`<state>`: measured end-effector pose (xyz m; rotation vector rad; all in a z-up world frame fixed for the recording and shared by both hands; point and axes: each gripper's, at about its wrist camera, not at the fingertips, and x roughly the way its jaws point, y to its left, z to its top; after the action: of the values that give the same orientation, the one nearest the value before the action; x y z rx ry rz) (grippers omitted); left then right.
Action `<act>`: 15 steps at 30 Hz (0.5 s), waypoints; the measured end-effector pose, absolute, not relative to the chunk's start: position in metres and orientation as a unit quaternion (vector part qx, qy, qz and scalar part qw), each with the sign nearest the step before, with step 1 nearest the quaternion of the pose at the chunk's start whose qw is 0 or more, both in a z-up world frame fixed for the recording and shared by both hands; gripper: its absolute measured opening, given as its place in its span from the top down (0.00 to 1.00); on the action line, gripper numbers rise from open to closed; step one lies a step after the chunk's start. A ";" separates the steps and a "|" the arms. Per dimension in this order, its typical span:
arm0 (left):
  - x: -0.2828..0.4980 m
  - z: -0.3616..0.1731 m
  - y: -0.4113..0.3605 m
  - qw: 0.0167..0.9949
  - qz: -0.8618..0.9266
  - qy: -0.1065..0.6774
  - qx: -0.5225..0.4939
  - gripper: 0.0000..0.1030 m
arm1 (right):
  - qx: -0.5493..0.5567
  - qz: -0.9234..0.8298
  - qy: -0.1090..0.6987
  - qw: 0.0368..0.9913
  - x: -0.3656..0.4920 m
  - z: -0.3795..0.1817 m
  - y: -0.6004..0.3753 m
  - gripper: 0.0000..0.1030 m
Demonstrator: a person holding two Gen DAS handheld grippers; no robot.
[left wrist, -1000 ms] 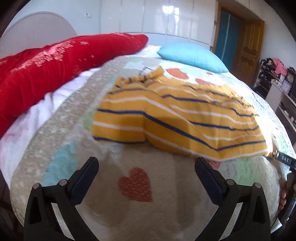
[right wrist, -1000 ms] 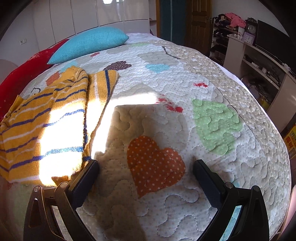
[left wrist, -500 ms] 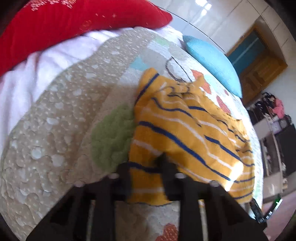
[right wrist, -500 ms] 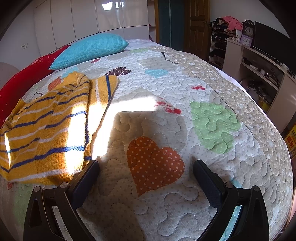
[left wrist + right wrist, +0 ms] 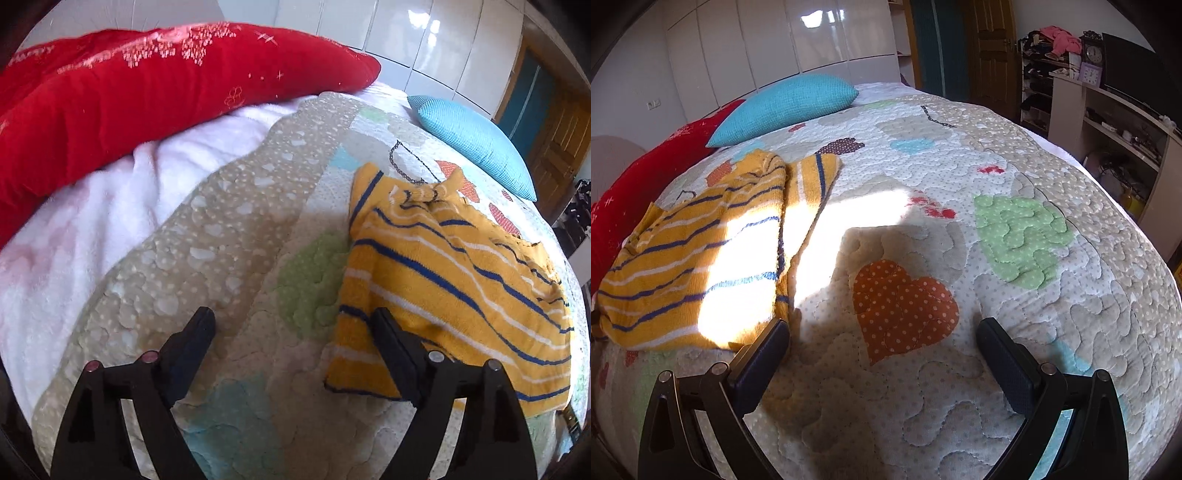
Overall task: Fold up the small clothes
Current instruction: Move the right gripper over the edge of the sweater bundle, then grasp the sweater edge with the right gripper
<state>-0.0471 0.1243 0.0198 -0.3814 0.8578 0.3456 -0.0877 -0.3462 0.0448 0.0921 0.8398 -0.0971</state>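
A small yellow top with blue and white stripes (image 5: 447, 280) lies partly folded on the quilted bedspread (image 5: 229, 236). In the left wrist view it is at the right. My left gripper (image 5: 293, 334) is open and empty just left of the top's near corner, its right finger (image 5: 397, 349) in front of the cloth's edge. In the right wrist view the top (image 5: 701, 251) lies at the left. My right gripper (image 5: 882, 347) is open and empty over a bare orange heart patch, its left finger (image 5: 761, 358) close to the top's near edge.
A red pillow (image 5: 129, 92) and a white blanket (image 5: 74, 236) lie at the left of the bed. A turquoise pillow (image 5: 786, 107) is at the head. Shelves with clutter (image 5: 1108, 122) and a wooden door (image 5: 990, 48) stand beyond the bed's right side.
My left gripper closed on the top's near left edge half a second ago and has now opened and let go, drawing back to the left. The right gripper has barely moved.
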 end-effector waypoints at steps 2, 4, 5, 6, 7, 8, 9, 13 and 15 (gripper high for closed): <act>-0.048 0.017 0.127 0.882 0.160 0.400 -0.191 0.16 | 0.002 -0.076 0.441 0.894 -0.094 0.051 -0.339 0.05; -0.051 0.015 0.126 0.886 0.157 0.392 -0.192 0.15 | 0.032 -0.040 0.423 0.905 -0.110 0.076 -0.332 0.19; -0.052 0.014 0.125 0.888 0.158 0.388 -0.189 0.15 | 0.041 -0.005 0.405 0.914 -0.115 0.091 -0.323 0.20; -0.053 0.013 0.123 0.891 0.160 0.383 -0.182 0.14 | 0.036 0.024 0.385 0.922 -0.116 0.108 -0.311 0.22; -0.052 0.013 0.119 0.893 0.163 0.383 -0.175 0.13 | 0.025 0.053 0.368 0.928 -0.114 0.122 -0.295 0.27; -0.052 0.013 0.117 0.893 0.164 0.383 -0.167 0.12 | 0.018 0.087 0.358 0.929 -0.109 0.134 -0.277 0.29; -0.051 0.012 0.115 0.893 0.165 0.385 -0.161 0.11 | 0.014 0.128 0.357 0.925 -0.100 0.143 -0.258 0.39; -0.050 0.012 0.112 0.893 0.161 0.392 -0.149 0.07 | -0.010 0.260 0.392 0.882 -0.049 0.142 -0.164 0.67; -0.049 0.011 0.110 0.893 0.161 0.394 -0.142 0.06 | -0.046 0.273 0.406 0.871 -0.021 0.130 -0.114 0.69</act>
<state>-0.0494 0.1099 0.0111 -0.2945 0.8180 0.3345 -0.0214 -0.1140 0.1301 -0.0966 0.8487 0.5707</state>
